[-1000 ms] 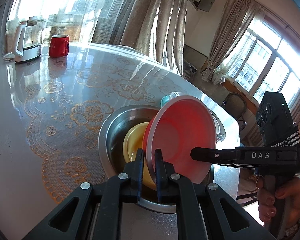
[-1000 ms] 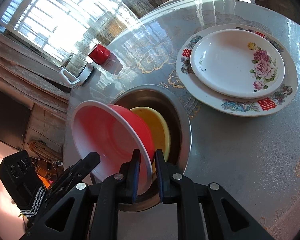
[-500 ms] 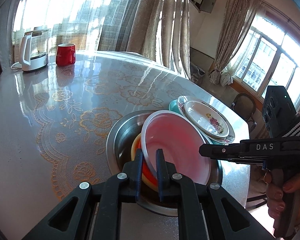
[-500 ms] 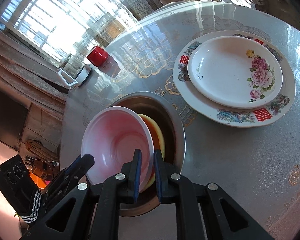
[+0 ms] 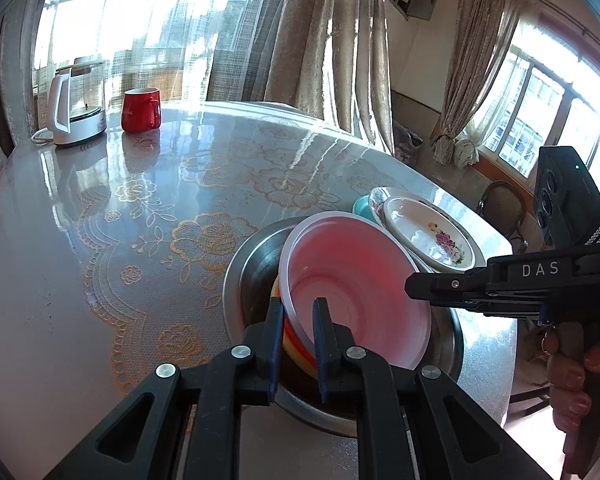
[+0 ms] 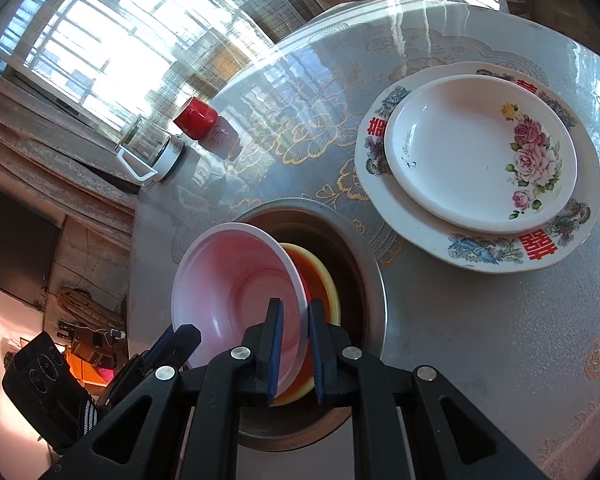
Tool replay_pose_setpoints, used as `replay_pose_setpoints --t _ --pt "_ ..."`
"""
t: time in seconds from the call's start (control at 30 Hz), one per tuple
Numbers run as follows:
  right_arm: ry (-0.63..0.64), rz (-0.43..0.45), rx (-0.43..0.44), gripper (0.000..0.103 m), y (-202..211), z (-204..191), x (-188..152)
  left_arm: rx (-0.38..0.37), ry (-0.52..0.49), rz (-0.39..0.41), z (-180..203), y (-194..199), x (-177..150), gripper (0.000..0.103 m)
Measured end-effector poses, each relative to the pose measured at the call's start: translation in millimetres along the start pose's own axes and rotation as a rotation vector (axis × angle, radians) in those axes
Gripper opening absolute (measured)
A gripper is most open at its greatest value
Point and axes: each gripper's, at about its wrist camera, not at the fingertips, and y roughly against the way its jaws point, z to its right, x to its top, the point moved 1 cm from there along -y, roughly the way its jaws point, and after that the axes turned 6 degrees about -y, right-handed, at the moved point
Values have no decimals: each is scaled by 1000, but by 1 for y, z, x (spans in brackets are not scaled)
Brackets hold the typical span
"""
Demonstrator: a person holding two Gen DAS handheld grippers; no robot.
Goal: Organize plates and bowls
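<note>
A red bowl with a white inside [image 5: 352, 288] sits tilted in a yellow bowl [image 6: 324, 280], inside a steel basin [image 5: 244, 276] on the table. My left gripper [image 5: 298, 320] straddles the red bowl's near rim, fingers a little apart. My right gripper [image 6: 294, 328] straddles the opposite rim [image 6: 300, 280] the same way; it also shows in the left wrist view [image 5: 412, 286]. A flowered small plate [image 6: 480, 152] lies stacked on a larger patterned plate [image 6: 500, 256] beside the basin.
A red mug [image 5: 140, 110] and a glass kettle [image 5: 74, 104] stand at the far side of the round table [image 5: 140, 200]. The table edge runs close behind the plates. A chair [image 5: 504, 204] stands beyond the table.
The red bowl has tipped down from nearly upright and now rests lower in the yellow bowl. Both grippers' fingers have spread slightly around its rim.
</note>
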Motion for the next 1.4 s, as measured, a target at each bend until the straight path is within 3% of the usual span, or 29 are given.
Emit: replay_pose_setpoints --t 0.3,0.37,0.43,0.63,0.77,0.9,1.03,1.2,1.27,1.4 --pt "137 65 -103 13 -3 -11 -7 14 -16 13 3 -1 -3 13" --pt "133 73 -111 13 -3 -9 -5 20 -13 16 2 -1 -2 26" --pt "122 80 -118 13 -5 -7 -3 11 -3 26 1 1 -3 30" --pt "109 81 -107 13 -6 -5 -3 5 -10 46 3 4 -1 23" --pt "121 80 -109 16 -6 -7 -4 20 -21 28 4 0 -2 22" --pt "115 94 -81 21 -2 -8 -5 -24 19 25 -3 0 -2 26" --pt "134 126 -61 22 7 -11 -9 -32 61 97 -14 15 2 48" --pt "138 155 -60 25 20 -9 -10 3 124 153 -30 26 6 57" --pt "132 158 -63 25 22 -7 -11 37 147 155 -36 26 5 68" --pt "126 156 -67 26 25 -6 -13 82 182 139 -45 23 4 76"
